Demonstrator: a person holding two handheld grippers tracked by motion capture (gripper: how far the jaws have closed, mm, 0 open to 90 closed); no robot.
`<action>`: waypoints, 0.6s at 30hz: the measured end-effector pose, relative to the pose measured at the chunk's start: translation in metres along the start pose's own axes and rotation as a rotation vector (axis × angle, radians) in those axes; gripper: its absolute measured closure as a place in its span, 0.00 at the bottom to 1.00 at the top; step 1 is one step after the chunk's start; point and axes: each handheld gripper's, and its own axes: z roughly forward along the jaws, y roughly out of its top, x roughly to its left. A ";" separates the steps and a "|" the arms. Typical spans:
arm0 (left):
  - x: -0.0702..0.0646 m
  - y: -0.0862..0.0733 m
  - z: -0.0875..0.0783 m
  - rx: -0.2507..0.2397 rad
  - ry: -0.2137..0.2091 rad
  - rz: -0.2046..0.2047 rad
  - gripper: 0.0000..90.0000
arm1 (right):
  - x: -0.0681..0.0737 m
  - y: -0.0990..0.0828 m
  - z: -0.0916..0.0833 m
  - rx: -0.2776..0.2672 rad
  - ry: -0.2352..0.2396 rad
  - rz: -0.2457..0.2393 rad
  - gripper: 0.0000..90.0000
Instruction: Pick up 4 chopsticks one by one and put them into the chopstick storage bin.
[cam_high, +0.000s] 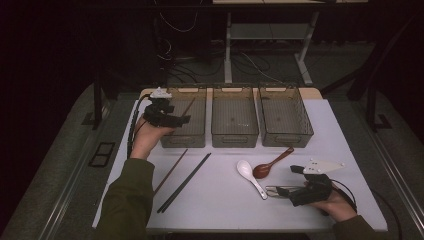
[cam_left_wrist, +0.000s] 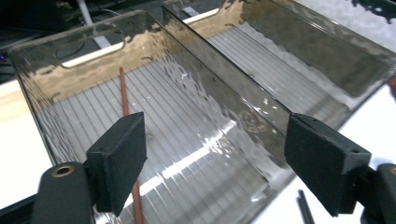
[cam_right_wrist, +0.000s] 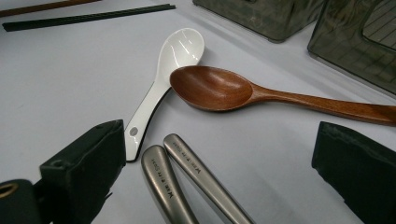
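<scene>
My left gripper (cam_left_wrist: 212, 163) stands with its jaws wide apart and nothing between the pads, hovering over the left bin (cam_left_wrist: 154, 88). No earlier look to compare, so that's all I say of it. Under my left jaw lies the brown chopstick (cam_left_wrist: 125, 95), inside that bin: thin, reddish-brown, smooth, its long axis running from 6 to 12 o'clock in the left gripper view, far tip leaning toward the bin's back wall. In the high view it slants from 7 to 1 o'clock in the bin (cam_high: 187, 107).

My right gripper (cam_right_wrist: 219, 186) is open too, jaws apart, two metal handles (cam_right_wrist: 187, 182) lying between them untouched by the pads. Past them at 12 o'clock, a white spoon (cam_right_wrist: 175, 53) and a wooden spoon (cam_right_wrist: 215, 88), bowls touching.

Outward now: three smoky ribbed bins in a row, the middle bin (cam_high: 235, 117) and the right bin (cam_high: 285, 115) at 3 o'clock of mine. On the white table (cam_high: 225, 200), a second brown chopstick (cam_high: 171, 171) and a black pair (cam_high: 184, 182) lie slanted. Dark room, cables and desk legs at 12.
</scene>
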 end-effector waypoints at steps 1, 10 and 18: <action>-0.002 -0.001 -0.002 0.000 -0.005 -0.003 0.21 | 0.000 0.000 0.000 0.001 -0.001 -0.001 0.03; -0.020 -0.013 -0.022 -0.010 0.003 0.026 0.19 | 0.000 0.000 0.000 0.002 -0.002 0.001 0.03; -0.032 -0.031 -0.036 -0.039 0.019 0.037 0.17 | 0.000 0.000 0.000 0.002 -0.003 0.002 0.03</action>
